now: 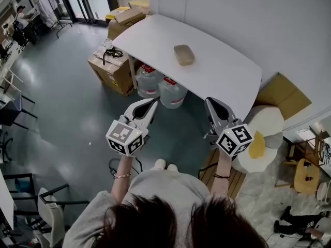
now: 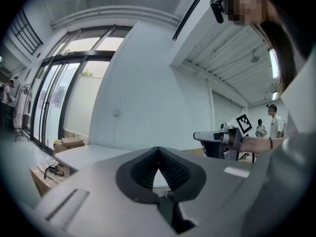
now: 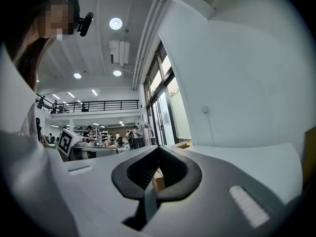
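My left gripper [image 1: 153, 104] is held in the air short of the near edge of a white table [image 1: 217, 71]. Its jaws are shut, with nothing between them [image 2: 157, 151]. My right gripper [image 1: 209, 101] hangs level with it, a little to the right, also shut and empty [image 3: 158, 148]. Each gripper shows in the other's view: the right gripper [image 2: 222, 139] and the left gripper [image 3: 74, 144]. A flat tan pouch-like object [image 1: 184, 55] lies alone on the table, well beyond both grippers.
Under the table's left part stand cardboard boxes [image 1: 111, 68] and two large water bottles [image 1: 148, 81]. At the right are a white round seat with a yellow patch [image 1: 264, 138] and a cardboard box [image 1: 282, 94]. Chairs [image 1: 49, 205] stand at the lower left. People are in the distance.
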The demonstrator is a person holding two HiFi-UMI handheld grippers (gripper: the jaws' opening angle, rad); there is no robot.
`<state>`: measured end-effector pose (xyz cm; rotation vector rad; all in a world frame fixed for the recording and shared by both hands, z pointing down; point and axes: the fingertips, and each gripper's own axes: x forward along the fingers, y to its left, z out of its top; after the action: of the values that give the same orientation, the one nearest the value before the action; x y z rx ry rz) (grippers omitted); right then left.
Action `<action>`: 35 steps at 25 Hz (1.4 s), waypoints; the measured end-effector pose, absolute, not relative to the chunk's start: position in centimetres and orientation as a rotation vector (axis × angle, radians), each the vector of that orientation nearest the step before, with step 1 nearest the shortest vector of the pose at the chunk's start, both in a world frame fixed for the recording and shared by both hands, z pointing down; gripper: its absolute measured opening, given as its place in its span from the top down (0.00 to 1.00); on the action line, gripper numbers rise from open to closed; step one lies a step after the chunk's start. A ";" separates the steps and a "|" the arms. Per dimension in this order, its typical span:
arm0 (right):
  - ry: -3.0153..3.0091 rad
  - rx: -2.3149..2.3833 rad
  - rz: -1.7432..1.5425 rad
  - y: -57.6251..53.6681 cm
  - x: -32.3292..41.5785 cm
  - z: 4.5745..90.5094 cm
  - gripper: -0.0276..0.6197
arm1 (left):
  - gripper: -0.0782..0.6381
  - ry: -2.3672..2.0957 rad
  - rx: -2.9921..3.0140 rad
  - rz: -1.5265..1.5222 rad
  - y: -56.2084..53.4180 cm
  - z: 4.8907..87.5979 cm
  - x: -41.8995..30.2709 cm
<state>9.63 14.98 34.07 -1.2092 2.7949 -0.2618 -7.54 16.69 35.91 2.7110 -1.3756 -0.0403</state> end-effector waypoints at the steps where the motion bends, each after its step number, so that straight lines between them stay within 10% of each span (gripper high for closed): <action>1: 2.796 -1.206 -0.262 15.0 9.8 34.1 0.94 | 0.90 -1.378 2.710 -0.041 16.7 35.9 -7.4; 35: 2.771 -1.175 -0.339 5.5 9.2 35.7 0.94 | 0.91 -1.365 2.689 -0.008 7.5 37.4 -6.8</action>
<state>9.19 5.49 35.73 -1.1749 2.7709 -0.3390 -6.76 7.48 37.44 2.6890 -1.3655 -0.0077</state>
